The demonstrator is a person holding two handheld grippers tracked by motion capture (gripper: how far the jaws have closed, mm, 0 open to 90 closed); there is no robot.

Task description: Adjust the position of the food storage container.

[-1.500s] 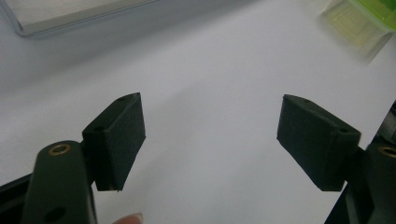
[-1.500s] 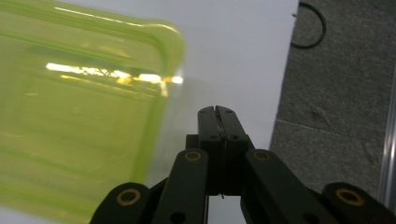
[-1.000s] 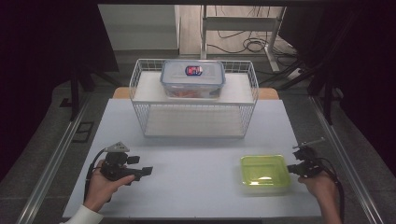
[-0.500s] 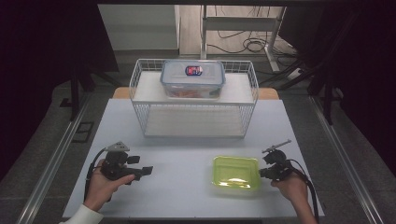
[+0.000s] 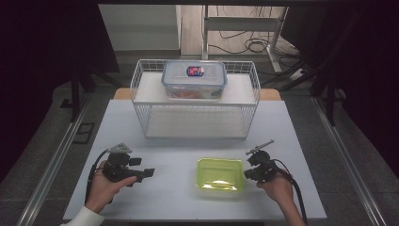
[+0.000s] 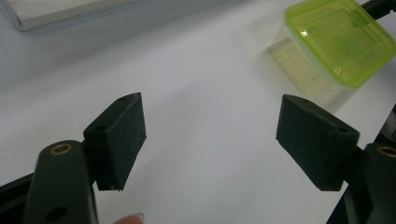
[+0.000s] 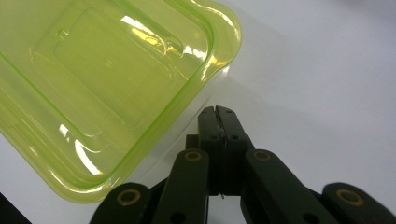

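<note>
**Green-lidded container pushed toward centre**

Green-lidded container (image 5: 219,174) has slid left across the surface (image 5: 179,141) over the last sec, now at 6 o'clock of the wire basket (image 5: 195,101). Right gripper (image 5: 249,173), fingers pressed together, sits at its 3 o'clock edge; looks like a push, not a grasp. Right gripper view shows the closed fingers beside the wall; high view can't. Left gripper (image 6: 210,135) hangs wide, empty.

The green box (image 5: 219,173) has slid left across the table (image 5: 188,136), toward the middle. The right gripper (image 5: 252,173), jaws pressed together, moved left with it, right beside it.
</note>
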